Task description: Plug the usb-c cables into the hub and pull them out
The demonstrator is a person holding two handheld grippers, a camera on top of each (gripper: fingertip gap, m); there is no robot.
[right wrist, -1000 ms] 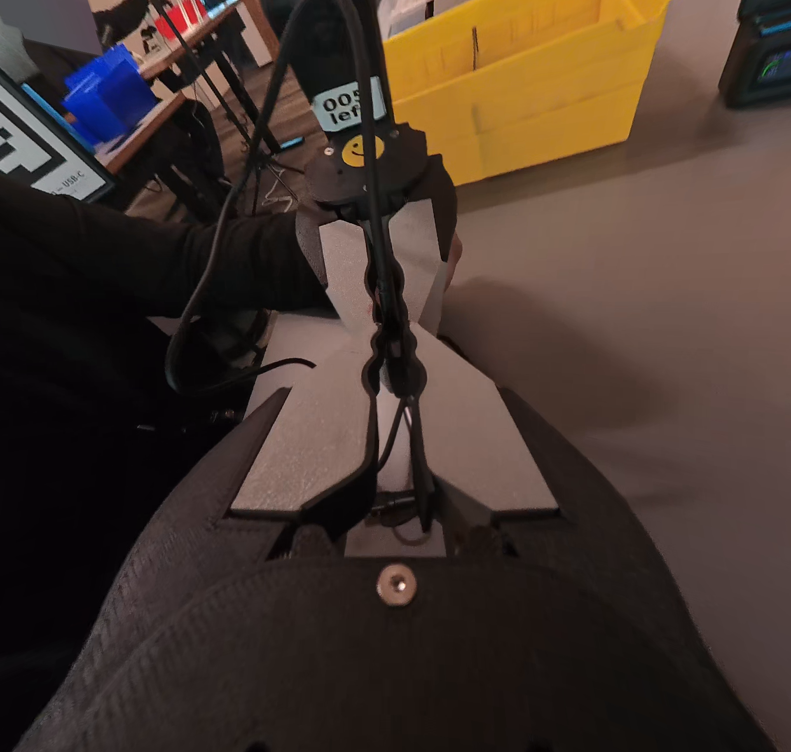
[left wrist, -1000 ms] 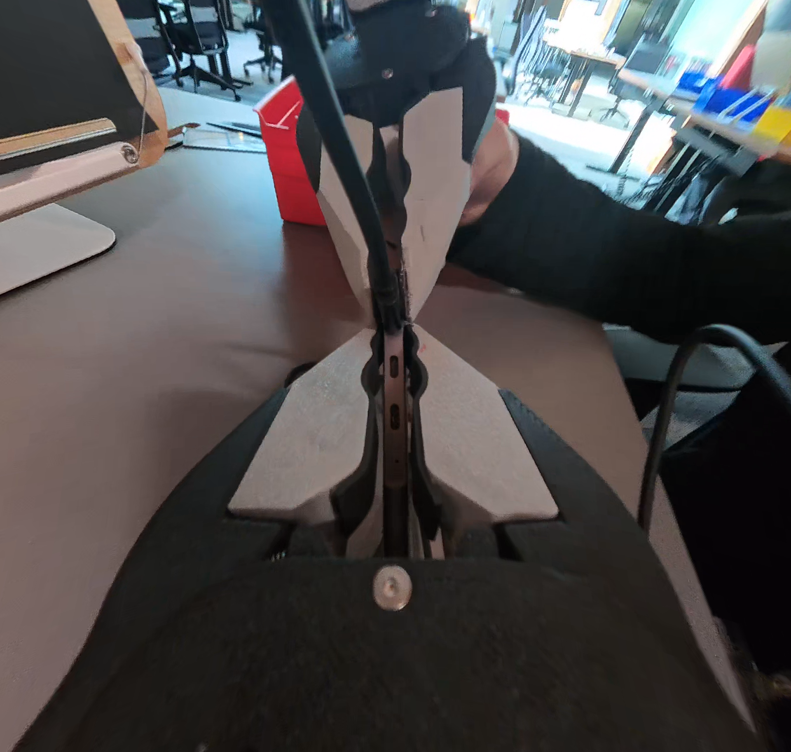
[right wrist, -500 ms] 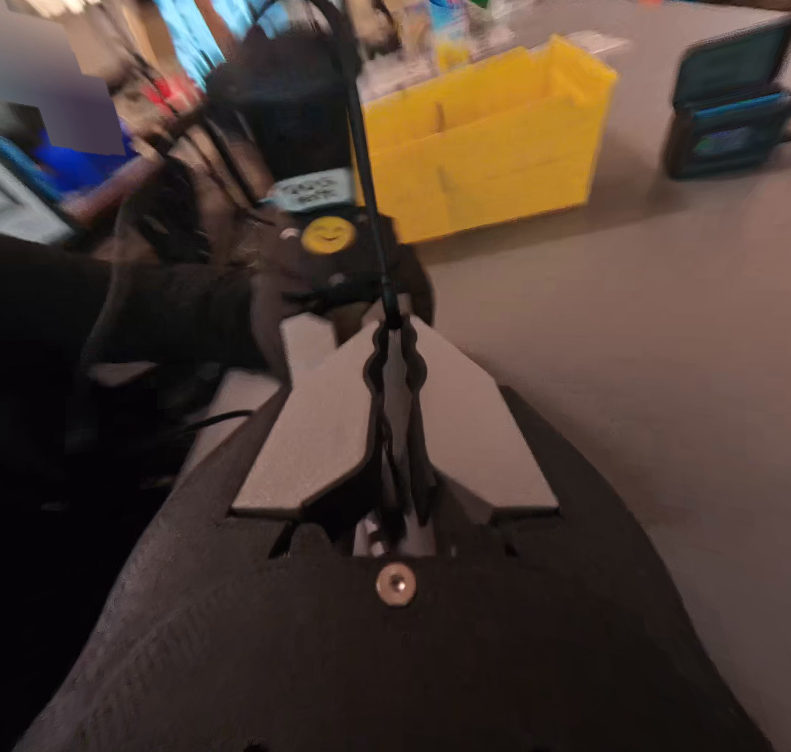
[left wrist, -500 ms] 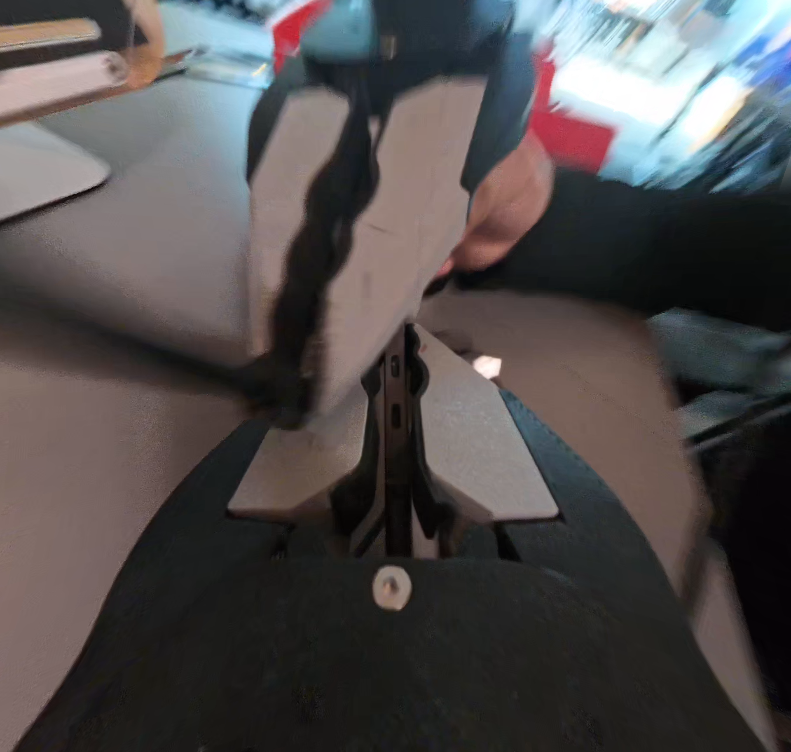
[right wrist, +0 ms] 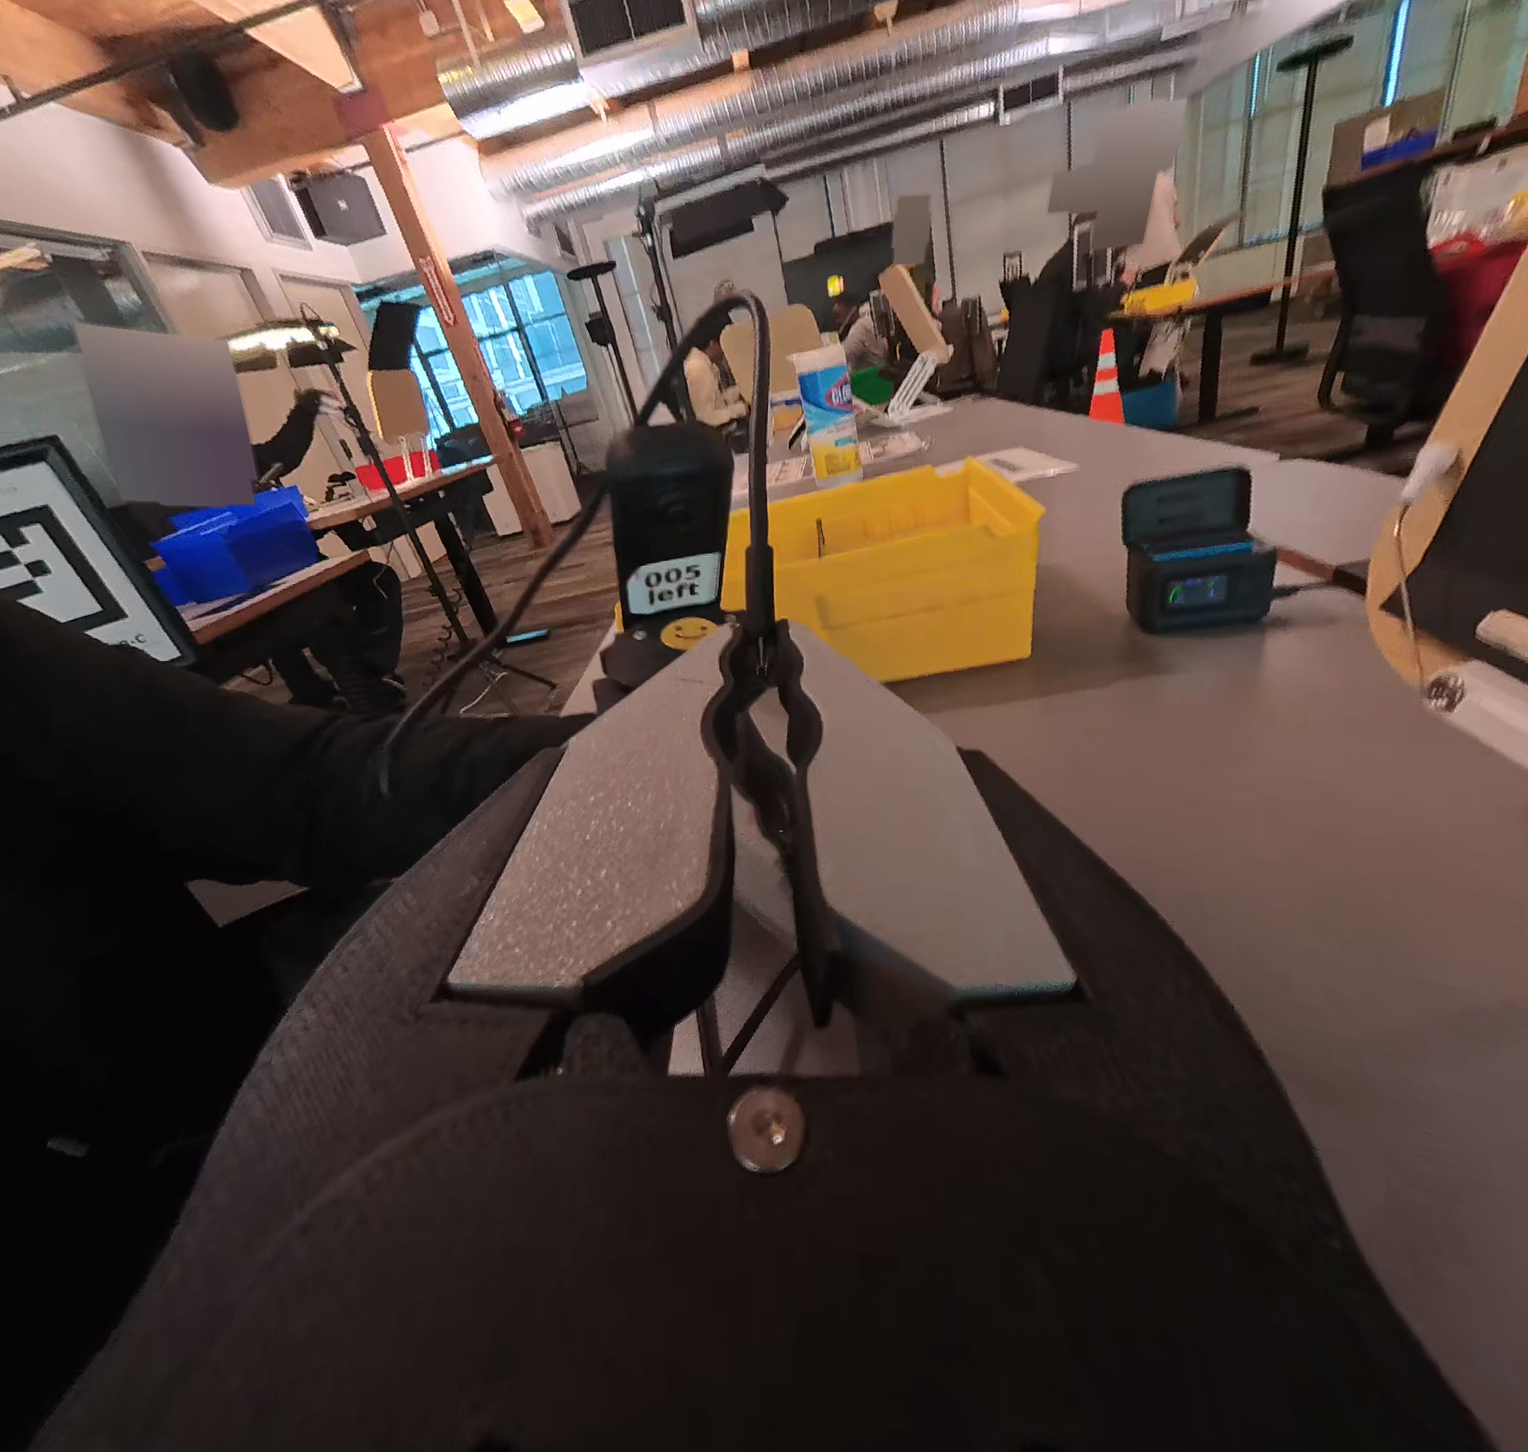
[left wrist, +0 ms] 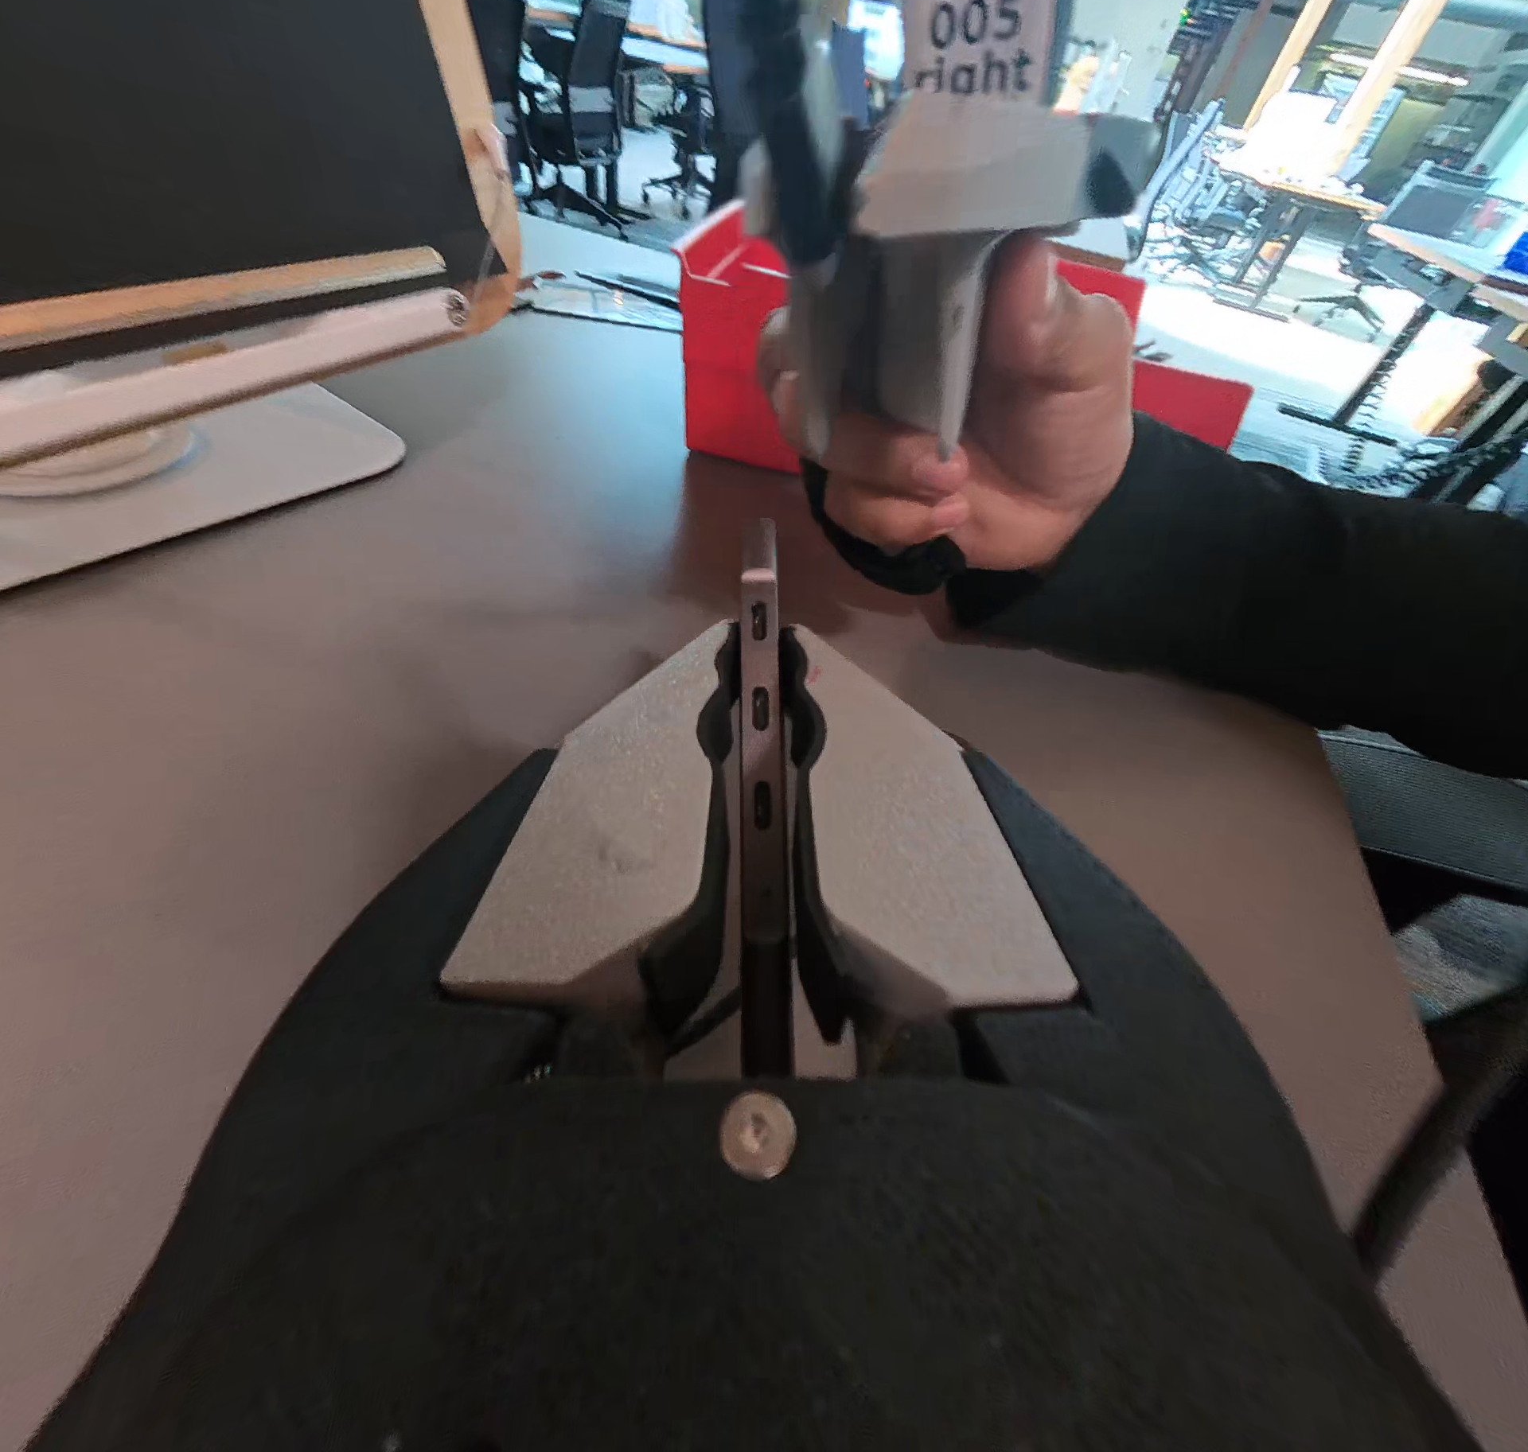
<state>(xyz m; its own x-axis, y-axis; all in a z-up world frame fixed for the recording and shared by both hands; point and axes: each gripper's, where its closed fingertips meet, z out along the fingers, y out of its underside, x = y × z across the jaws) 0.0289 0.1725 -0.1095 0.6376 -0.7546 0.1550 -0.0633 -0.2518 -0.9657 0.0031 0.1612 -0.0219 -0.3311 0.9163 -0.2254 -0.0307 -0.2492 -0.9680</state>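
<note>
In the left wrist view my left gripper (left wrist: 759, 634) is shut on the hub (left wrist: 759, 586), a thin grey slab held on edge above the table. Three USB-C ports along its upper edge are empty. My right gripper (left wrist: 814, 238) is held by a hand, raised above and beyond the hub. It is blurred, with a black USB-C cable (left wrist: 790, 114) in it. In the right wrist view my right gripper (right wrist: 756, 645) is shut on the cable (right wrist: 759, 503), which rises from the fingertips and loops left. The left gripper's camera housing (right wrist: 670, 503) shows behind my fingers.
A monitor on a white stand (left wrist: 207, 172) stands at the left and a red bin (left wrist: 728, 354) behind the hub. A yellow bin (right wrist: 893, 561), a dark case with a small screen (right wrist: 1191, 569) and a wipes canister (right wrist: 827, 420) stand farther off. The table edge (left wrist: 1290, 875) runs on the right. The tips of one gripper are about 9 centimetres away from the tips of the other.
The cable was plugged into the hub's far port a second ago. My right gripper has pulled it out and lifted it up and away. The left gripper still holds the hub.
</note>
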